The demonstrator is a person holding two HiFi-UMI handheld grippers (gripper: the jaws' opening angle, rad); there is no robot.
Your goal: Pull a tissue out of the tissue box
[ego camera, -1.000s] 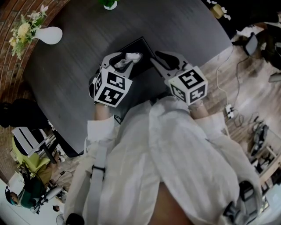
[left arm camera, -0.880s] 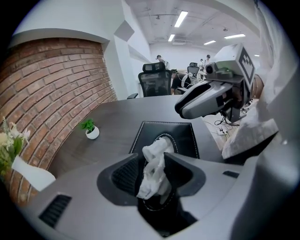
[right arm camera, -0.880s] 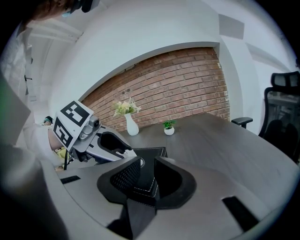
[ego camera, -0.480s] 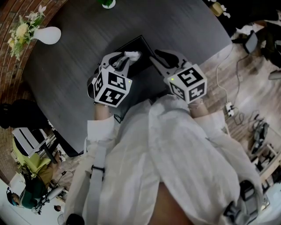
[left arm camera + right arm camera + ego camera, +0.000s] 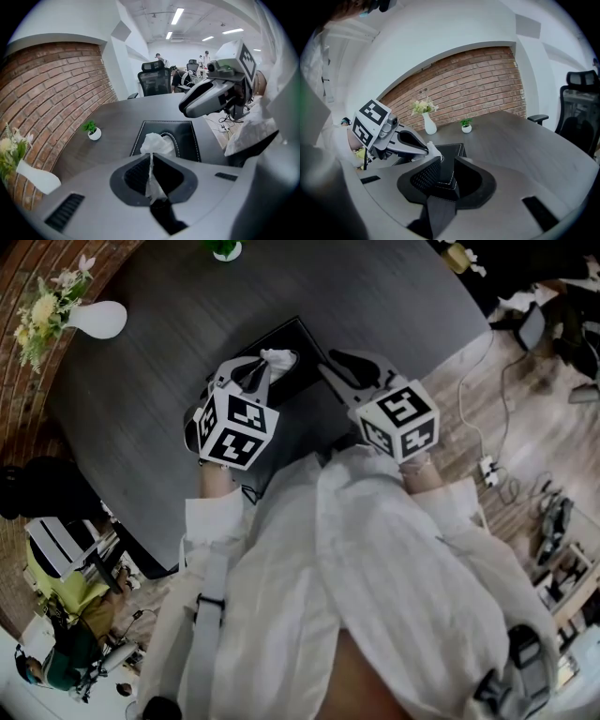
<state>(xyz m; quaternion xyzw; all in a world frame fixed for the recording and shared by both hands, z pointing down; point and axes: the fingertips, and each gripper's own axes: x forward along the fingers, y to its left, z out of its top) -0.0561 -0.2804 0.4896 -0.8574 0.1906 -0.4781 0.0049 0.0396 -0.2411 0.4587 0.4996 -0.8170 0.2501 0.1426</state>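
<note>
Head view: the black tissue box (image 5: 292, 337) lies on the dark table (image 5: 159, 381). The left gripper (image 5: 266, 365) is over its opening and the right gripper (image 5: 334, 369) is at its near right corner.

Left gripper view: the jaws have just been closing and now pinch the white tissue (image 5: 156, 143) that stands up from the box's opening.

Right gripper view: the jaws clamp the box's corner.

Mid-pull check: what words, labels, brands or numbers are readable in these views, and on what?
No readable text in any view.
On the left cube and right cube: black-and-white square marker patterns only, no letters.
On the tissue box and tissue: no print visible.
</note>
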